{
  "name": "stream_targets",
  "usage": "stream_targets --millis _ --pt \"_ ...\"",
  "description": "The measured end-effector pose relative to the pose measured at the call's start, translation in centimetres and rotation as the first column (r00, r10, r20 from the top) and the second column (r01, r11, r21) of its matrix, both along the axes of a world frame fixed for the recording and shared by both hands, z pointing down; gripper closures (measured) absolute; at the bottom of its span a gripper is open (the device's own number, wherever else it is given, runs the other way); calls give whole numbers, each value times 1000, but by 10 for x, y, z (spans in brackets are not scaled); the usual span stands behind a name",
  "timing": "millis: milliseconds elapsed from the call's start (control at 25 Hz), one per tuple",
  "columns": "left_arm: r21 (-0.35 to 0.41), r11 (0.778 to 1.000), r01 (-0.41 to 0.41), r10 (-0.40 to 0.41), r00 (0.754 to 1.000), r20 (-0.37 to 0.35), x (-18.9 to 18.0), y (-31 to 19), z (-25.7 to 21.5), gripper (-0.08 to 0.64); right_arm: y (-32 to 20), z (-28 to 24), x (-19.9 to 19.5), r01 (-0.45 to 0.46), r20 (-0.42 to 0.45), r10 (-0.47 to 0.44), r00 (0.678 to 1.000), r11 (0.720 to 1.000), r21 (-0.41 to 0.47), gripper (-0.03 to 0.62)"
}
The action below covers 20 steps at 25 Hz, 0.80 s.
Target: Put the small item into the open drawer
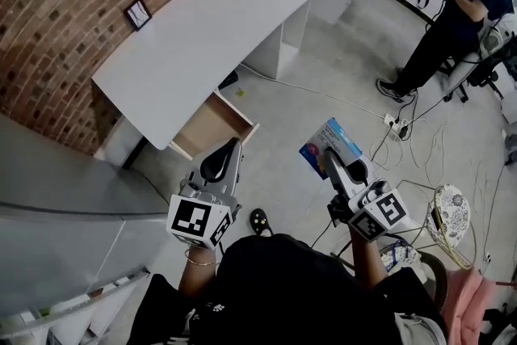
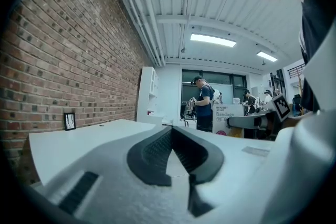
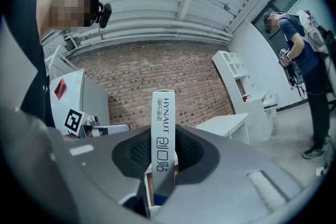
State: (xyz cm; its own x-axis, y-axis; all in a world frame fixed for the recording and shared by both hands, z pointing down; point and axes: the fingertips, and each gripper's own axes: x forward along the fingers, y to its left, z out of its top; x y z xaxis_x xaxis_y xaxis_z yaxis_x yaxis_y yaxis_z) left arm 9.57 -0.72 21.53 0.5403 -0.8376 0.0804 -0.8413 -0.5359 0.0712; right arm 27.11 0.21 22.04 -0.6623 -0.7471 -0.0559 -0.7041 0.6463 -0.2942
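Note:
My right gripper point(image 1: 334, 163) is shut on a small blue and white bandage box point(image 1: 329, 143), held above the floor to the right of the drawer. In the right gripper view the box point(image 3: 163, 128) stands upright between the dark pads, its narrow printed edge facing the camera. The open wooden drawer point(image 1: 212, 124) sticks out from under the white desk point(image 1: 202, 36), its inside bare. My left gripper point(image 1: 233, 145) hovers just in front of the drawer, jaws shut and holding nothing; the left gripper view shows its pads point(image 2: 157, 152) meeting at the tip.
A small picture frame point(image 1: 138, 13) leans on the brick wall at the desk's back. A person point(image 1: 452, 20) stands at the far right. Cables and a power strip point(image 1: 396, 125) lie on the floor at right. A grey slab point(image 1: 65, 190) fills the left.

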Motion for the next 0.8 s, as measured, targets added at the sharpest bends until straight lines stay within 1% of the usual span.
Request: stream_targets --millis 200,320,480,720,800 --pt "-4 1000 -10 10 1000 -15 -17 -27 6 563 -25 -1 -11 -18 17 18 1000 1000 -11 505" --pt "-10 1000 1 -1 999 -33 -26 -35 8 563 -34 -1 -16 -15 22 15 1000 1000 -24 505" --pt "1 1000 21 -21 999 -36 -36 -35 9 563 -40 -7 -29 14 63 -11 998 999 -46 505" --pt "-12 997 82 -83 996 -43 -65 -34 16 563 -51 -7 -60 76 84 -69 994 994 -75 505" --pt "-10 994 107 -107 993 -42 -73 -34 15 563 -56 -7 -67 106 79 -101 992 992 -71 505"
